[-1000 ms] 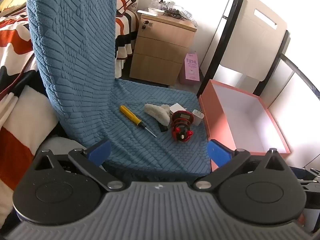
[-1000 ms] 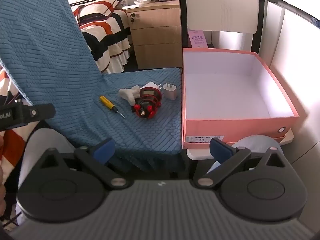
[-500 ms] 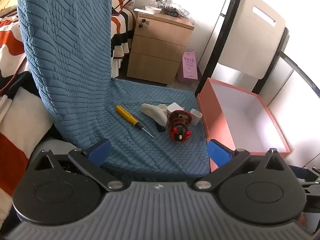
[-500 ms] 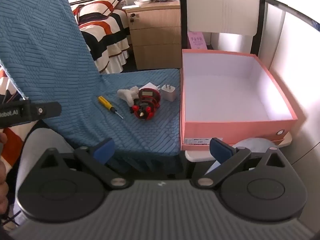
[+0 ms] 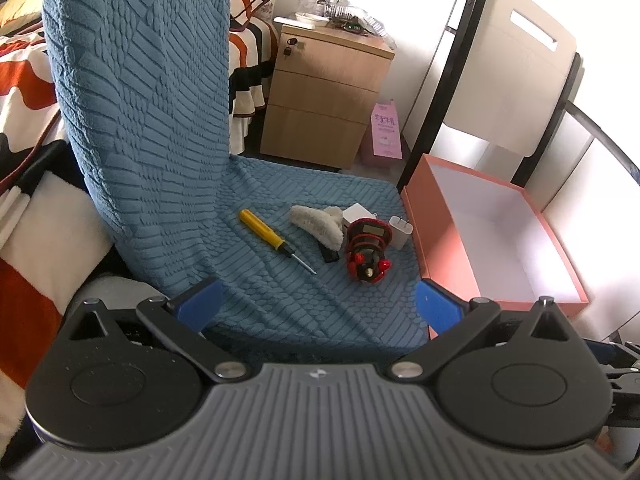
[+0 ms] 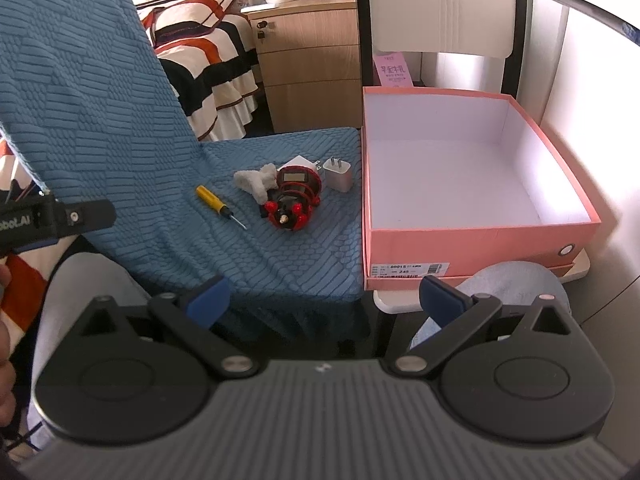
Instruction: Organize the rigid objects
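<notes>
On a chair seat draped in blue cloth [image 5: 320, 304] lie a yellow-handled screwdriver [image 5: 269, 233], a white fluffy brush [image 5: 316, 222], a red and black gadget [image 5: 367, 249] and two white plug adapters [image 5: 400, 231]. They also show in the right wrist view: the screwdriver [image 6: 212, 199], the gadget [image 6: 295, 197], an adapter [image 6: 338, 173]. An empty pink box [image 5: 500, 236] [image 6: 472, 160] stands right of the seat. My left gripper [image 5: 316, 308] and my right gripper [image 6: 323, 298] are both open and empty, well short of the objects.
A wooden drawer cabinet [image 5: 324, 100] stands behind the seat, with a striped bed [image 5: 24, 80] to the left. A chair back [image 5: 516, 60] rises behind the box. The box rests on a pale stool [image 6: 576, 268]. The left gripper's body [image 6: 48, 220] shows at the right view's left edge.
Both grippers have shifted slightly; the objects sit a little nearer and lower-left in the left view. Nothing on the seat has moved. Both jaws stay open.
</notes>
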A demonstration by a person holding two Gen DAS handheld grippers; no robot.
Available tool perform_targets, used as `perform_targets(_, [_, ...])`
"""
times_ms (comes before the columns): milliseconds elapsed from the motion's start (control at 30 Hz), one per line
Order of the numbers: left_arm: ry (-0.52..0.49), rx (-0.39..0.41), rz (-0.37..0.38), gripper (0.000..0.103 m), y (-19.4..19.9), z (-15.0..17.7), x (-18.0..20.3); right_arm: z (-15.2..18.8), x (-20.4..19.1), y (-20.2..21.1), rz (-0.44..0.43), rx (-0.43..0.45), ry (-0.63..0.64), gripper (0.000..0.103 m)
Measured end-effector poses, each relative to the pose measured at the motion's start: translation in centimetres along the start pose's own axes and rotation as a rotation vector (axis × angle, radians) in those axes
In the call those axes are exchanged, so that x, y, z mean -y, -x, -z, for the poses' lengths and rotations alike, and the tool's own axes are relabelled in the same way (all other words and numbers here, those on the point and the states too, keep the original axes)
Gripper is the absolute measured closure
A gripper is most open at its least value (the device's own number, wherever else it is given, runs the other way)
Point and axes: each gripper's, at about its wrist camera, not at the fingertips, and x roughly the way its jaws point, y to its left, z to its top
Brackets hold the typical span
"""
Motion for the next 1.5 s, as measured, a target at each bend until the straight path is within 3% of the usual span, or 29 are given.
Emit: perform_targets(1500, [0.004, 0.0, -0.02, 0.0, -0.4, 1.5, 0.0, 1.2, 0.1, -0.6, -0.024, -0.01, -0.017, 0.0])
